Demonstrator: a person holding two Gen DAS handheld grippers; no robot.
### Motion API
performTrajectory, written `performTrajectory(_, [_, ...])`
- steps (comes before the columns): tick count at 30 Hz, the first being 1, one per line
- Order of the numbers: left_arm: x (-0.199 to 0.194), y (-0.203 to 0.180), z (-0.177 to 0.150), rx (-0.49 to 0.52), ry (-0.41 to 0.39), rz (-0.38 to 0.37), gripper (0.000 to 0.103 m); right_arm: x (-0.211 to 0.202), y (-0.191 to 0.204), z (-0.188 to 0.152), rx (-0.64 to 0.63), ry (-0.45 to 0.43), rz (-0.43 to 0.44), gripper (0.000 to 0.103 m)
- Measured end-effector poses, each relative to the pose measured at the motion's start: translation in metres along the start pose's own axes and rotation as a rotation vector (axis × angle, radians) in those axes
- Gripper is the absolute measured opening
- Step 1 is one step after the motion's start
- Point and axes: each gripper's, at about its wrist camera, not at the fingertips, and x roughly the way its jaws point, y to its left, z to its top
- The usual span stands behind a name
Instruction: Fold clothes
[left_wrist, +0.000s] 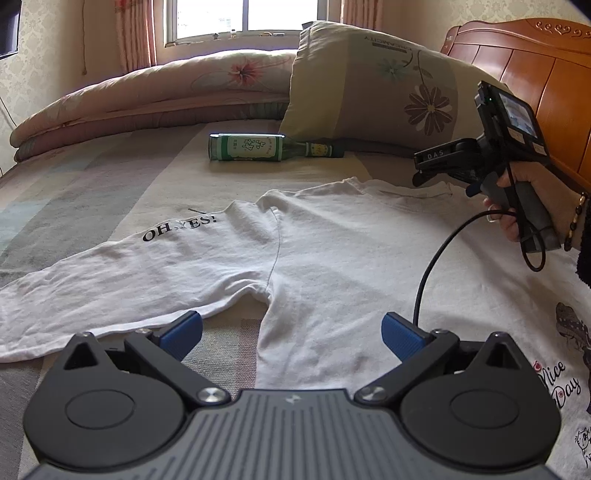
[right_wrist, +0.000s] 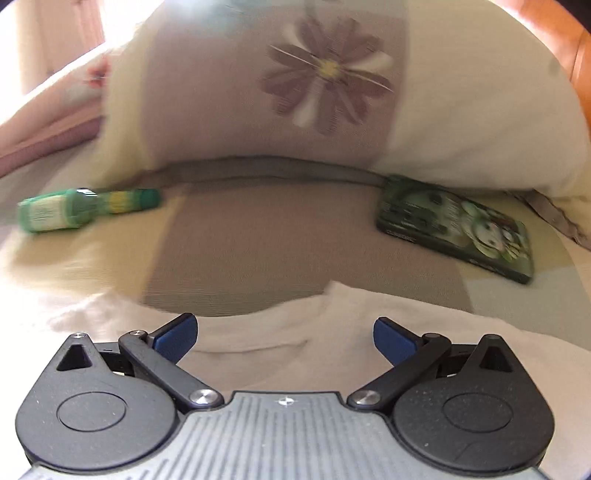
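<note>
A white long-sleeved shirt (left_wrist: 325, 243) lies spread flat on the bed, one sleeve with "OH,YES!" print stretched to the left. My left gripper (left_wrist: 291, 332) is open just above the shirt's armpit, with nothing between its blue pads. In the left wrist view a hand holds the right gripper device (left_wrist: 491, 147) above the shirt's collar at the right. My right gripper (right_wrist: 284, 336) is open over the collar edge of the shirt (right_wrist: 295, 332), its blue pads apart and holding nothing.
A green bottle (left_wrist: 266, 147) lies on its side on the bed beyond the shirt. A flowered pillow (left_wrist: 373, 81) leans on the wooden headboard (left_wrist: 546, 74). A green-cased phone (right_wrist: 458, 229) lies under the pillow's edge. A rolled quilt (left_wrist: 147, 96) runs along the far side.
</note>
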Motion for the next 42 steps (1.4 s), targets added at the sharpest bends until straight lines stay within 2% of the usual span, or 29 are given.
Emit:
performTrajectory(4, [-0.008,0.013,0.005,-0.015,0.001,0.020,0.102,-0.003,0.045,0.001,-0.155,0.110,0.188,0.103])
performTrajectory(6, [-0.013,0.023,0.008,-0.032,-0.004,0.028,0.102,-0.003,0.071,-0.001,-0.239,0.149,0.257,0.103])
performTrajectory(8, [-0.015,0.034,0.009,-0.052,-0.004,0.038,0.102,-0.004,0.099,-0.006,-0.312,0.167,0.284,0.103])
performTrajectory(12, [-0.013,0.052,0.008,-0.094,0.007,0.065,0.102,0.021,0.134,-0.009,-0.361,0.173,0.206,0.103])
performTrajectory(17, [-0.011,0.071,0.010,-0.151,0.003,0.080,0.102,0.038,0.152,-0.002,-0.301,0.051,0.074,0.103])
performTrajectory(19, [-0.011,0.082,0.010,-0.174,0.001,0.102,0.102,0.031,0.152,-0.001,-0.239,0.032,0.084,0.103])
performTrajectory(22, [-0.010,0.102,0.009,-0.183,-0.001,0.176,0.102,0.008,0.153,-0.004,-0.238,0.039,0.169,0.103])
performTrajectory(27, [-0.002,0.139,0.009,-0.177,-0.004,0.281,0.102,-0.049,0.164,-0.045,-0.308,0.115,0.237,0.103])
performTrajectory(29, [0.010,0.166,0.013,-0.211,-0.012,0.246,0.102,-0.075,0.163,-0.070,-0.320,0.159,0.259,0.103])
performTrajectory(31, [0.020,0.191,0.018,-0.316,-0.010,0.229,0.102,-0.099,0.159,-0.096,-0.314,0.178,0.274,0.103])
performTrajectory(33, [0.029,0.208,0.018,-0.391,-0.005,0.168,0.102,-0.117,0.155,-0.122,-0.292,0.209,0.298,0.103])
performTrajectory(35, [0.043,0.217,0.017,-0.400,0.026,0.132,0.102,-0.131,0.150,-0.144,-0.241,0.204,0.336,0.103])
performTrajectory(37, [0.058,0.223,0.016,-0.387,0.064,0.128,0.102,-0.137,0.149,-0.159,-0.192,0.203,0.360,0.103])
performTrajectory(39, [0.060,0.228,0.013,-0.383,0.063,0.134,0.102,-0.140,0.149,-0.171,-0.149,0.205,0.383,0.103])
performTrajectory(40, [0.058,0.232,0.012,-0.374,0.068,0.149,0.102,-0.140,0.148,-0.174,-0.137,0.202,0.386,0.103])
performTrajectory(42, [0.053,0.243,0.011,-0.358,0.094,0.239,0.102,-0.139,0.148,-0.178,-0.115,0.196,0.390,0.103])
